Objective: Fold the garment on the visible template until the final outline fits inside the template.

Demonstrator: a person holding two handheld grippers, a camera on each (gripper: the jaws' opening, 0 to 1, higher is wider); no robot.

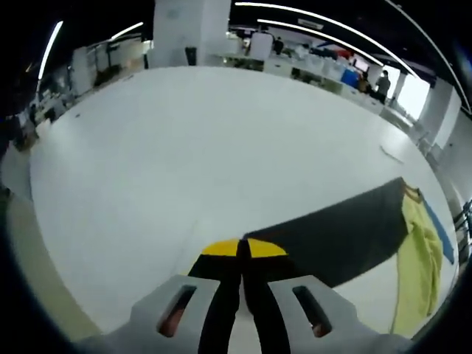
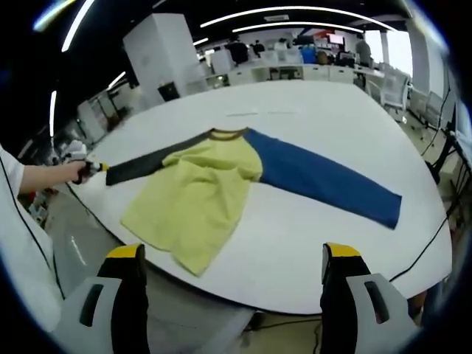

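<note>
The garment is a long-sleeved shirt with a yellow body, a dark grey sleeve and a blue sleeve, spread flat on the white table. My left gripper is shut on the cuff of the dark grey sleeve, which stretches away to the right toward the yellow body. In the right gripper view, that left gripper is at the table's left edge, held in a person's hand. My right gripper is open wide, held back from the table's near edge with nothing between its fingers.
Faint marks lie on the table beyond the collar. A thin cable hangs off the table's right corner. A white pillar, desks and chairs stand behind. The floor lies below the near edge.
</note>
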